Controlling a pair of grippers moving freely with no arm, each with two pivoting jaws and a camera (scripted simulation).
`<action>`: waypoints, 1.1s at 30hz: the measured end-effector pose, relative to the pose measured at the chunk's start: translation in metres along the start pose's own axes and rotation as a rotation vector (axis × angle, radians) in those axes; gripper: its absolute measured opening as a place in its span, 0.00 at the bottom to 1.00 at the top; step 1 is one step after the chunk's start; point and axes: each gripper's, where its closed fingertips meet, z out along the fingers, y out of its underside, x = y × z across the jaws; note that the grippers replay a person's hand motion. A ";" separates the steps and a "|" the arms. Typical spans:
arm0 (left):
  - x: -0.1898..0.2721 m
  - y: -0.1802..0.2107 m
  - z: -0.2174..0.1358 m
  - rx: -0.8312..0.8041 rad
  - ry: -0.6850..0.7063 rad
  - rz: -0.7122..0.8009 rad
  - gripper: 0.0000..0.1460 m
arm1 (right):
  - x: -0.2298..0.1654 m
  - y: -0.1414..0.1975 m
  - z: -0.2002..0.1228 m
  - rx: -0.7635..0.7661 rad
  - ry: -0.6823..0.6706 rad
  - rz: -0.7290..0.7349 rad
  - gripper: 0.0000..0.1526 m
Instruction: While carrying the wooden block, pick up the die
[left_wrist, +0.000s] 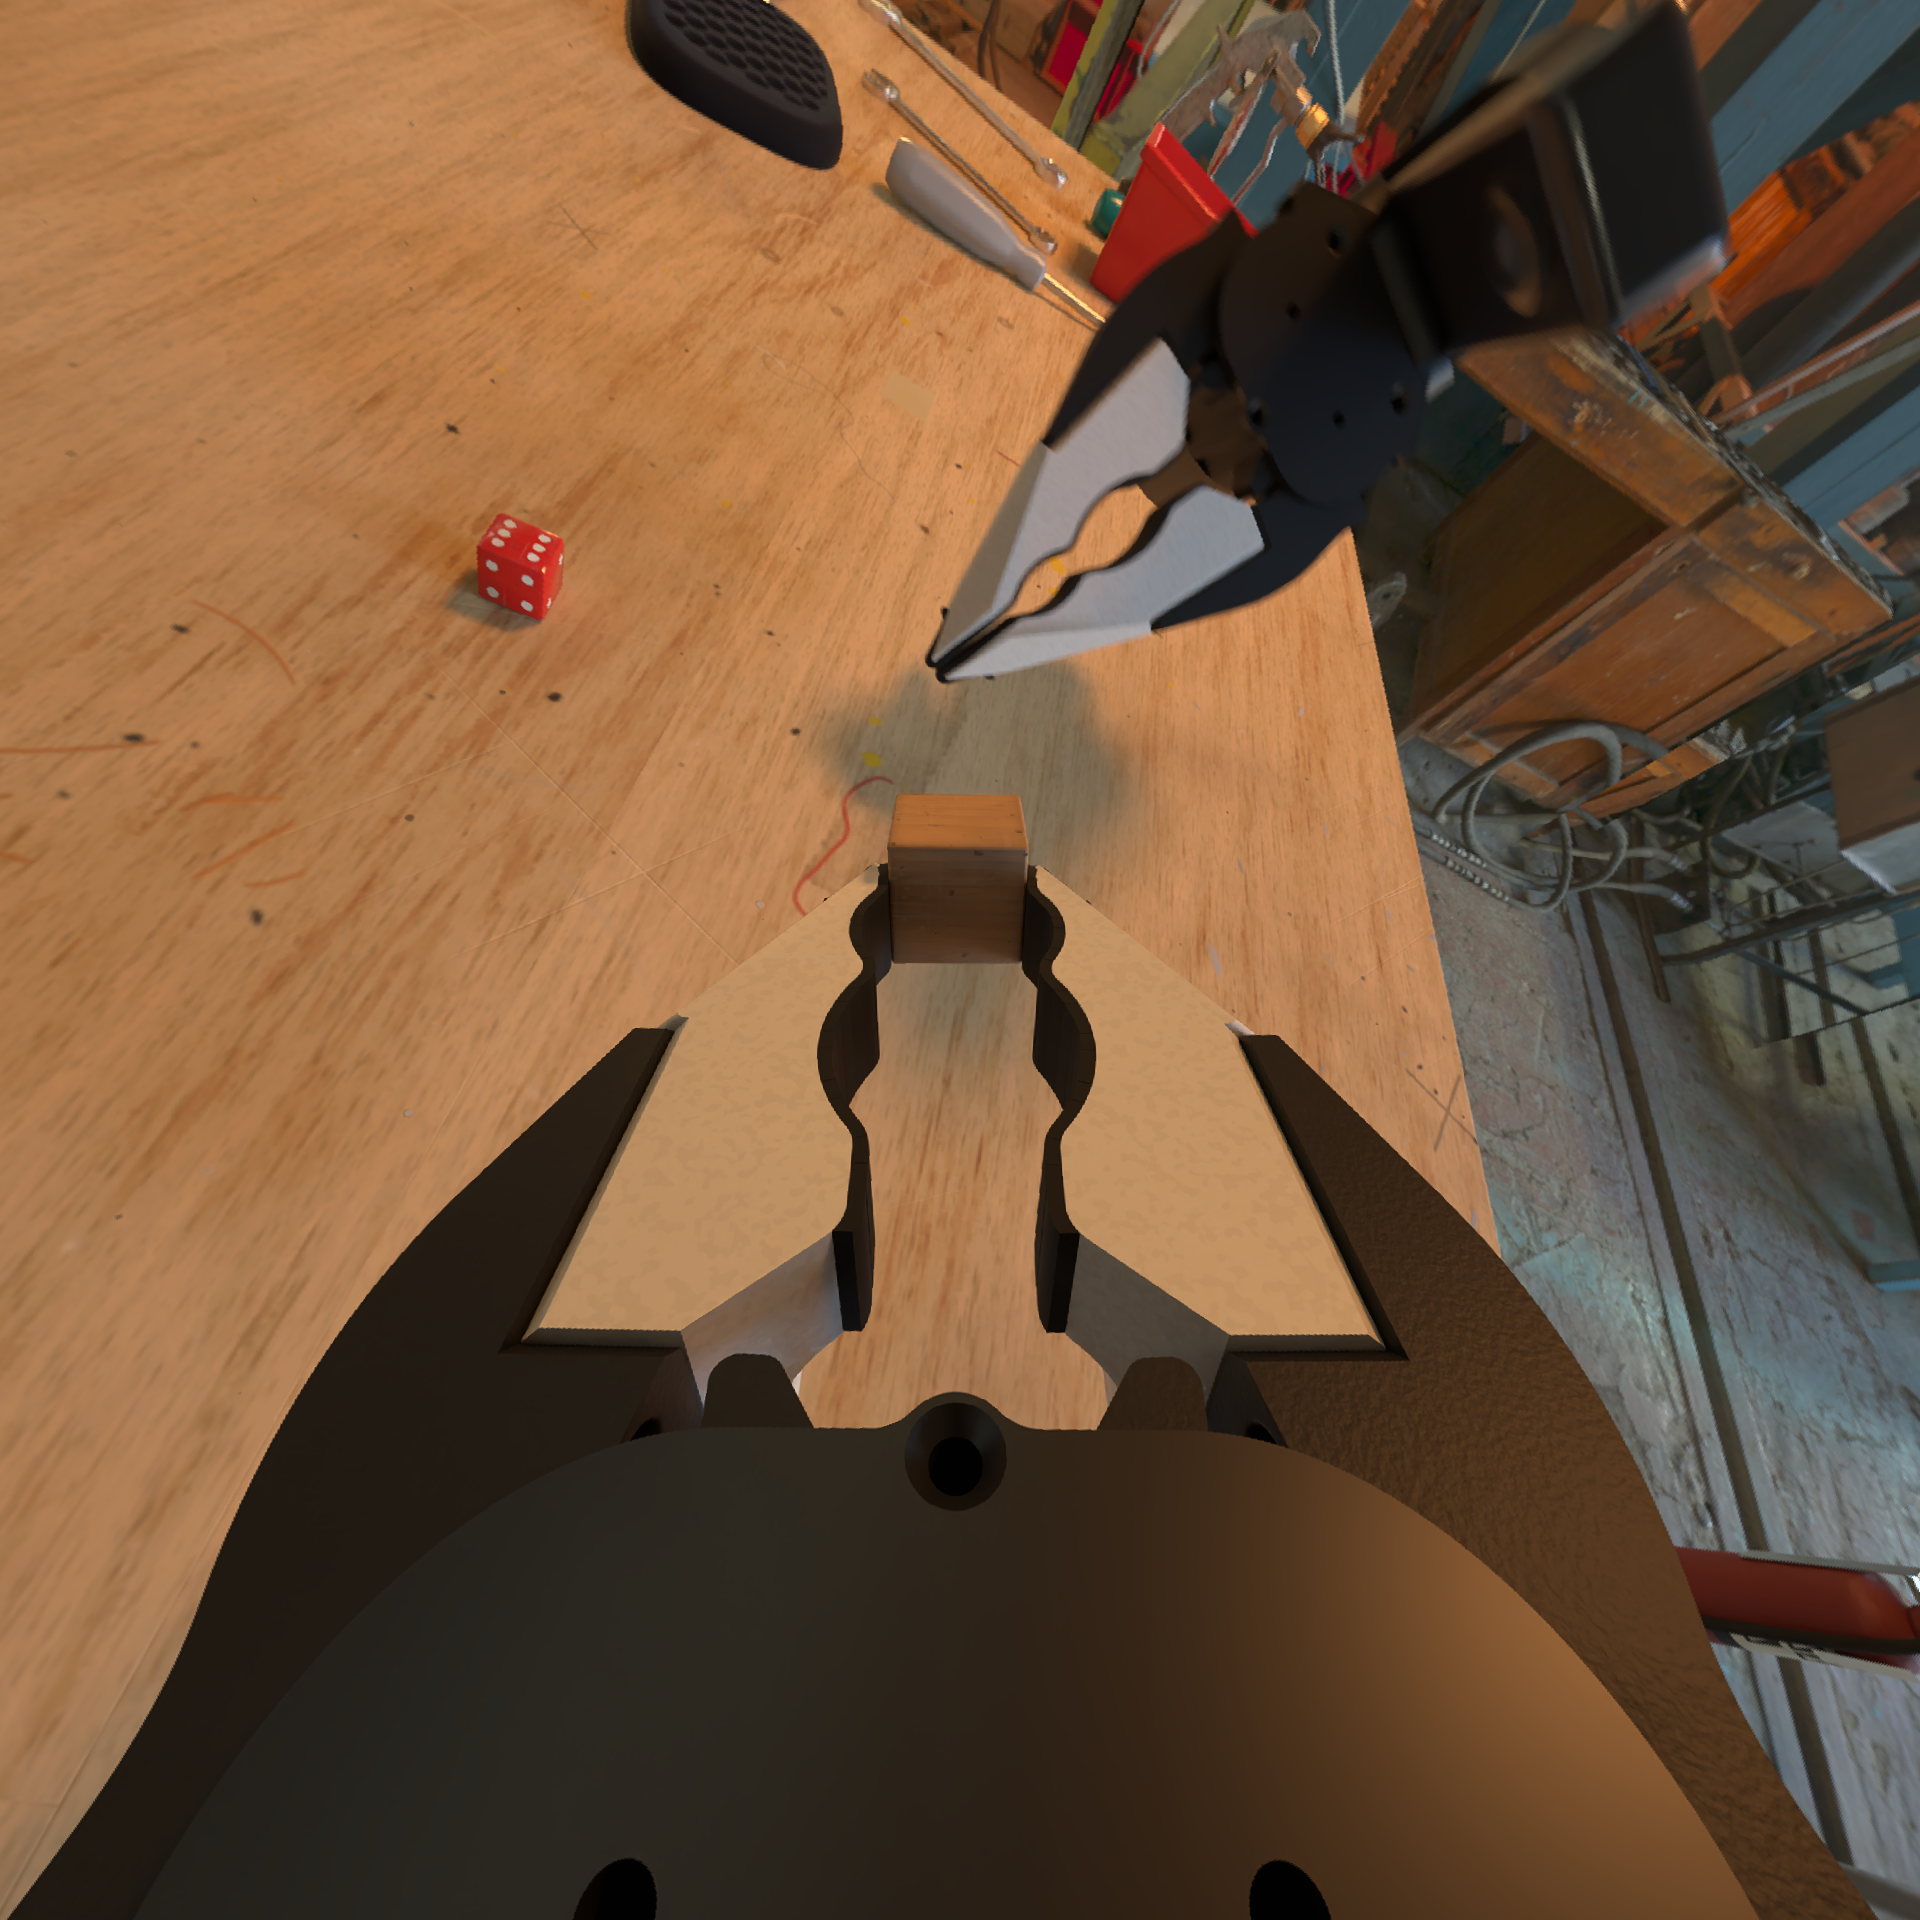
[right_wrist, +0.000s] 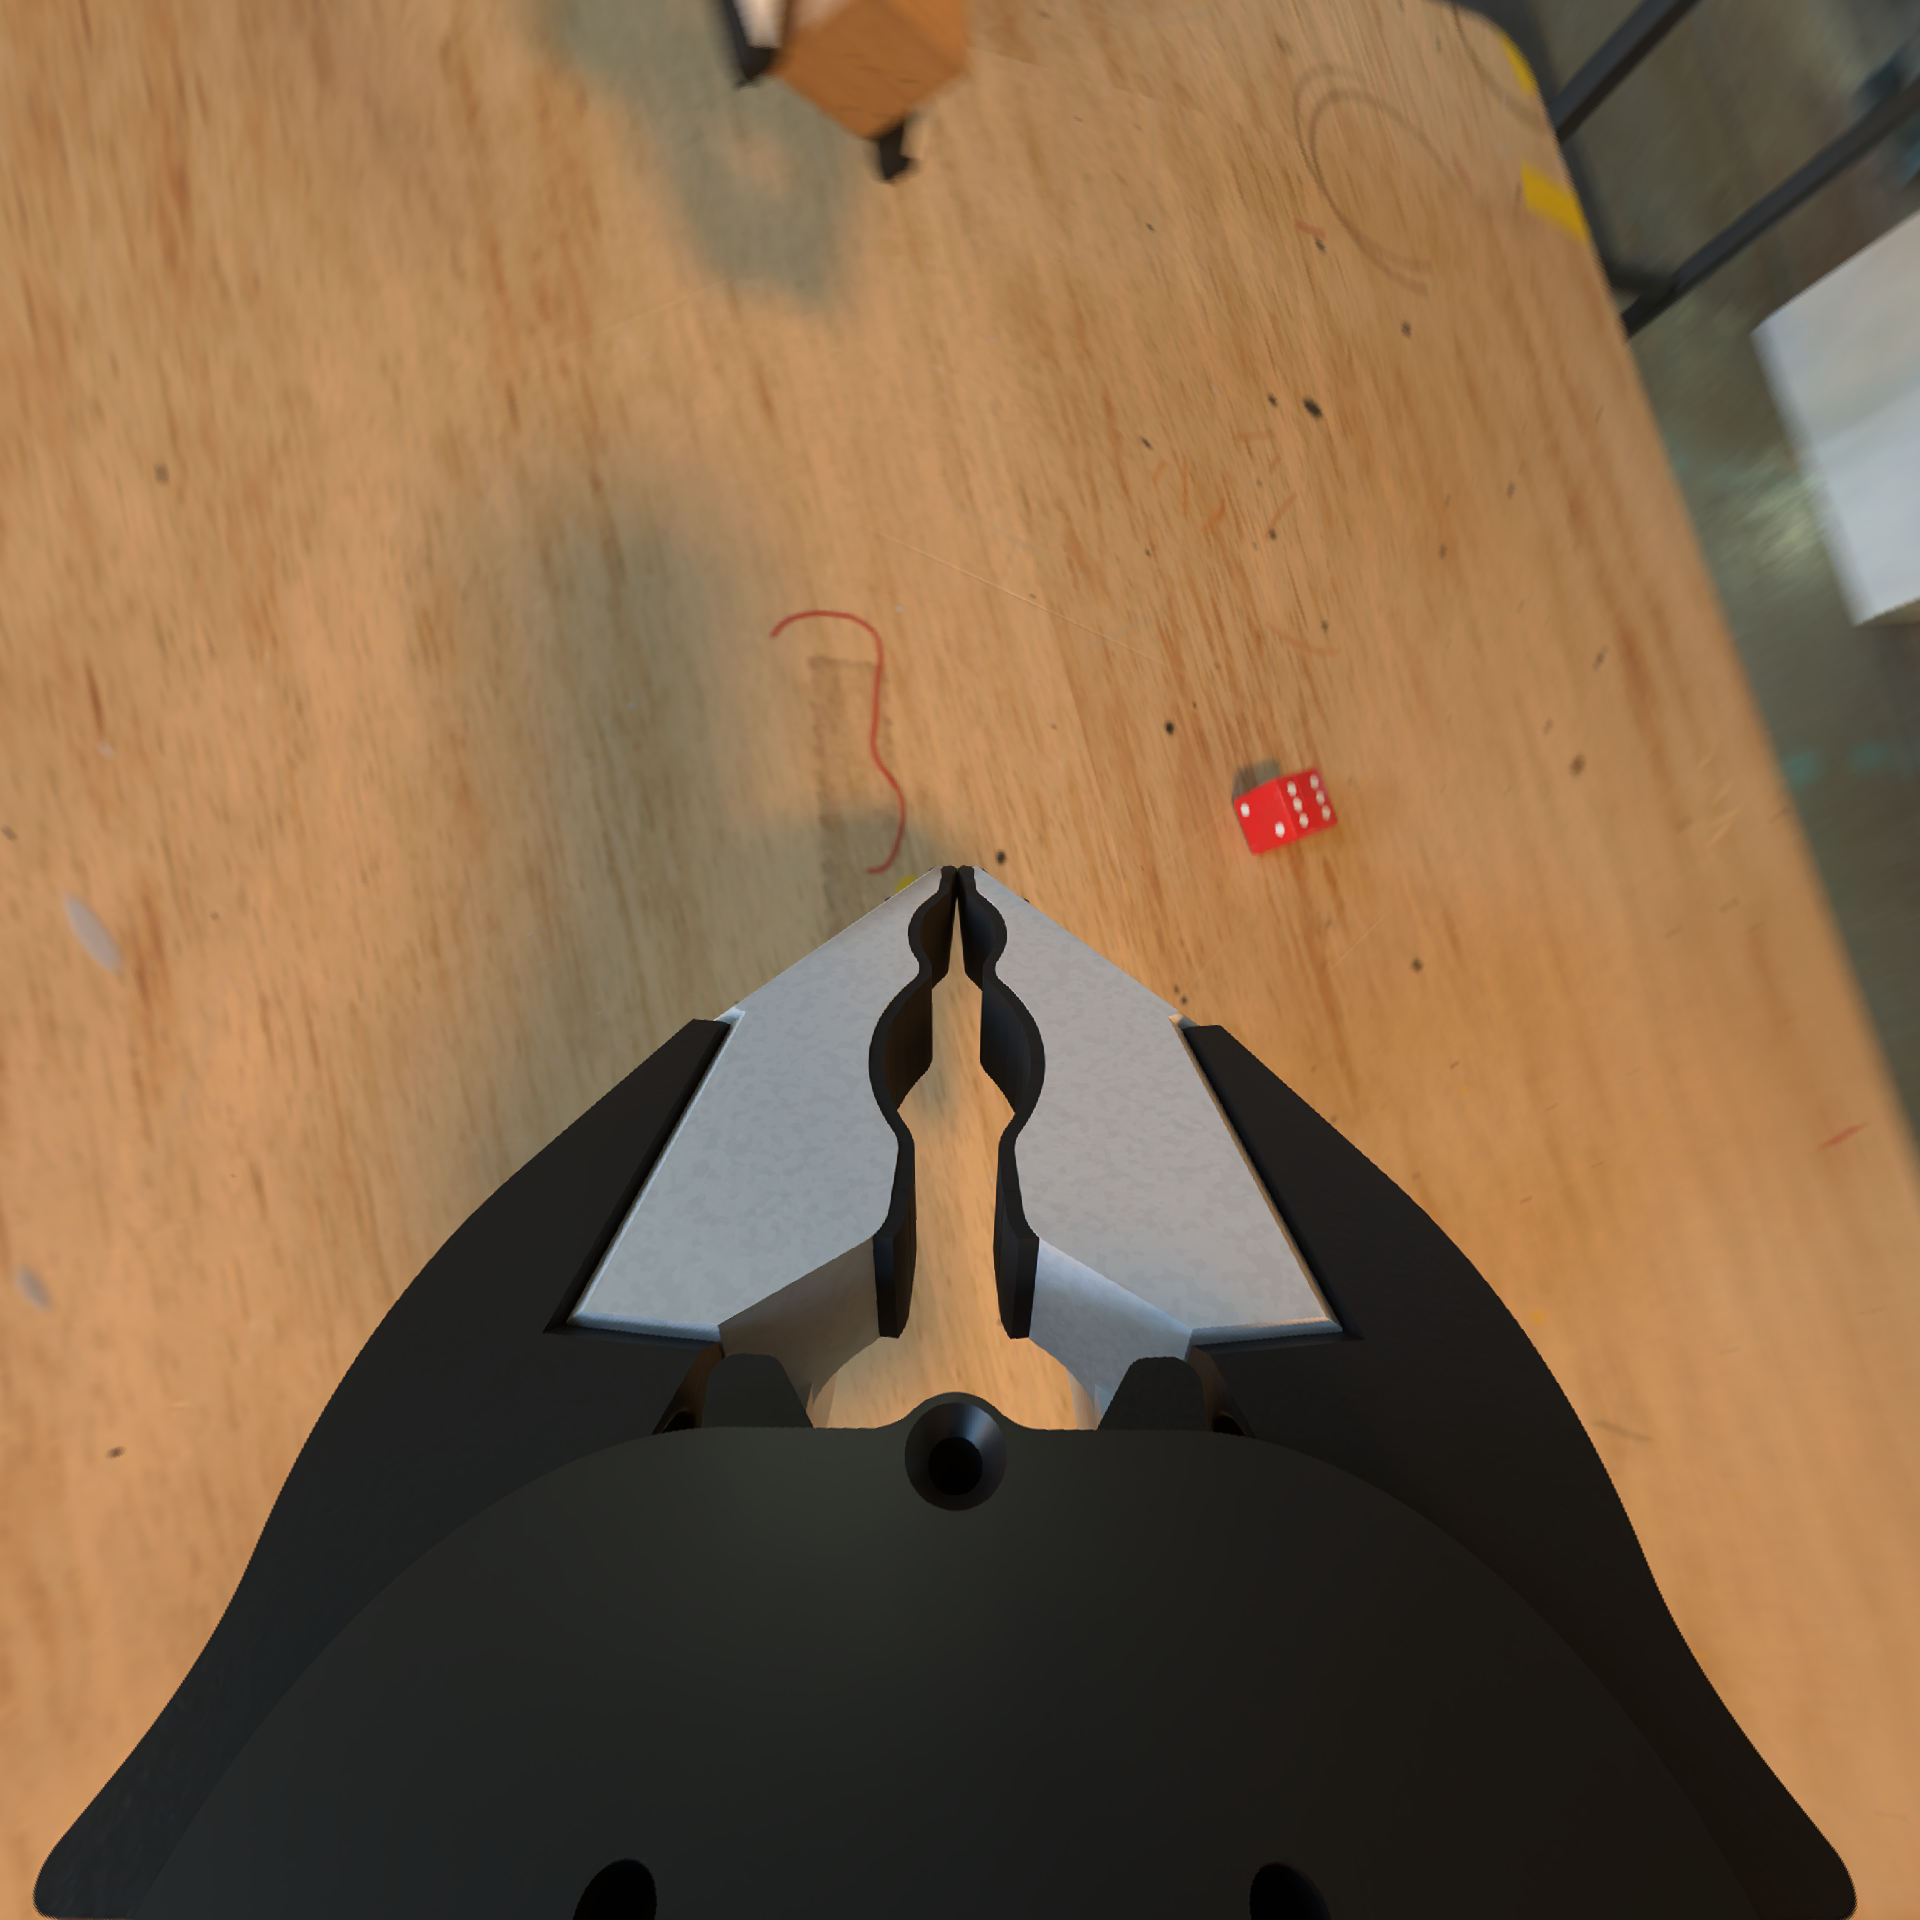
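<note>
My left gripper is shut on the wooden block, a small light-brown cube held at its fingertips above the wooden table. The block also shows at the top of the right wrist view. The red die with white pips lies on the table, ahead and to the left of the left gripper. In the right wrist view the die lies to the right of my right gripper, which is shut and empty above the table. The right gripper also shows in the left wrist view.
A black perforated oval object, a grey-handled tool and long metal wrenches lie at the far side. A red bin stands at the table's far edge. The table's right edge drops to a cluttered workshop floor.
</note>
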 end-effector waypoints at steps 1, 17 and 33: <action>0.001 -0.001 -0.002 0.007 0.000 0.001 0.16 | 0.006 0.001 -0.002 0.002 -0.034 0.076 0.00; -0.016 -0.017 -0.025 0.135 -0.019 -0.037 0.16 | 0.090 0.020 0.081 -0.150 -0.493 -0.145 0.12; -0.177 -0.124 -0.014 0.299 0.154 -0.157 0.16 | 0.207 -0.013 0.054 0.197 0.511 -0.265 0.12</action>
